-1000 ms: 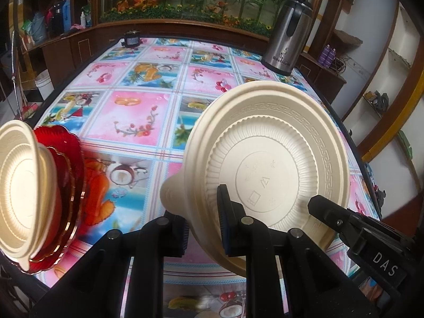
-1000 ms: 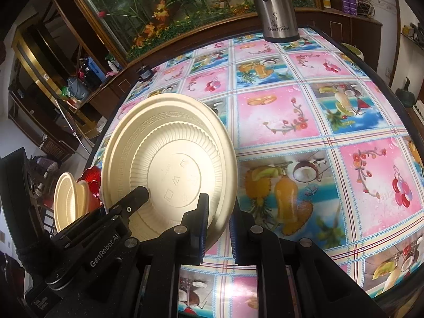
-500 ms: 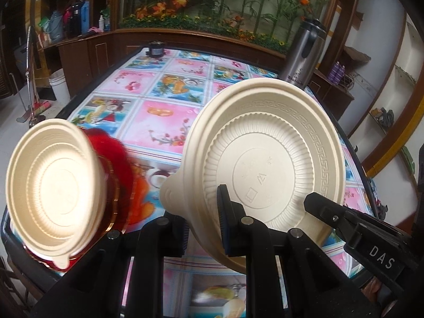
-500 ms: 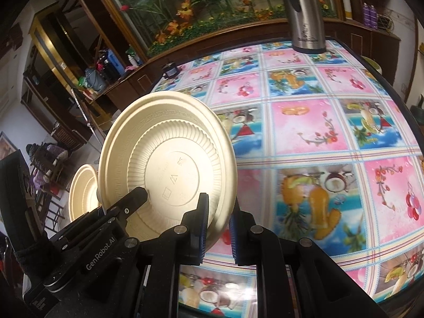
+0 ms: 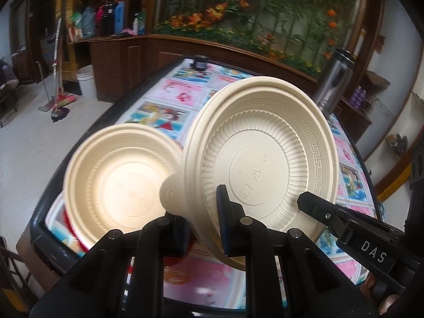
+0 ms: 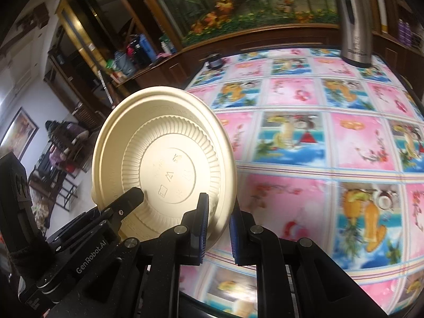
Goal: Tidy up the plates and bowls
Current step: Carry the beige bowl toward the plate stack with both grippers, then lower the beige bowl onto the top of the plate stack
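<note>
A large cream bowl (image 5: 265, 164) (image 6: 164, 164) hangs on edge above the table, its underside facing both cameras. My left gripper (image 5: 204, 228) is shut on its lower left rim. My right gripper (image 6: 218, 228) is shut on its lower right rim. One black finger of the right gripper (image 5: 312, 201) shows by the bowl's lower right, and one finger of the left gripper (image 6: 132, 196) shows at its lower left. A smaller cream bowl (image 5: 122, 177) sits tilted on red plates (image 5: 73, 228) at the table's near left corner, just left of the held bowl.
A colourful tiled tablecloth (image 6: 318, 145) covers the table. A steel thermos (image 5: 334, 79) (image 6: 355, 26) stands at the far right and a small dark object (image 5: 200, 62) at the far end. Left of the table edge (image 5: 106, 122) lie bare floor, a white bucket (image 5: 86, 80) and a mop.
Both grippers have carried the large bowl leftward and slightly up. The smaller cream bowl on the red plates now shows close beside it, and the red plates are mostly hidden.
</note>
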A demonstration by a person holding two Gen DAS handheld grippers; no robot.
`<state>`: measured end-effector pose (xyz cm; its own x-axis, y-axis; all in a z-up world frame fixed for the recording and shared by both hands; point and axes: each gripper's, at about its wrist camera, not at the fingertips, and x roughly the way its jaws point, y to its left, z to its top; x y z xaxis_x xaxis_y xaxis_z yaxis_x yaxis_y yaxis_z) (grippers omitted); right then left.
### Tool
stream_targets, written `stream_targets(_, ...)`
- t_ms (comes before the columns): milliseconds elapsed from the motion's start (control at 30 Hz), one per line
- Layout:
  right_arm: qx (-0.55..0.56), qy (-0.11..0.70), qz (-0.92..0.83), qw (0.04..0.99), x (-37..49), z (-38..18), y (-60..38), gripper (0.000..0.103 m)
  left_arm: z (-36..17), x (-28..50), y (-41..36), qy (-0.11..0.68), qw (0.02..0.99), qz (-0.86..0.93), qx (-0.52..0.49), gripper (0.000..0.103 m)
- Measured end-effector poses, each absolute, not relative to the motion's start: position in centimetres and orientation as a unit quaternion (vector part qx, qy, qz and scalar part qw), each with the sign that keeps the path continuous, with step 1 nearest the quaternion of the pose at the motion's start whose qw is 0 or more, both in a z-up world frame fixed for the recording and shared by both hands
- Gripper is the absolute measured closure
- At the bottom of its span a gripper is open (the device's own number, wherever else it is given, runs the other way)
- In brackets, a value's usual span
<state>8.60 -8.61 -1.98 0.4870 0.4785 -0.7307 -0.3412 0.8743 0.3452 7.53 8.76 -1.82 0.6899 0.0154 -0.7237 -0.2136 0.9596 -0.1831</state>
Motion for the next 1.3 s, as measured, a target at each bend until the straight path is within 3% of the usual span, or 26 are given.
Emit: stream_targets(1300, 0.016, 0.471, 0.328, 0.819, 8.4, -3.0, 3.5, 0.089, -3.1, 4.9, 17.2, 0.389, 0.891, 0.159, -0.170, 0.088)
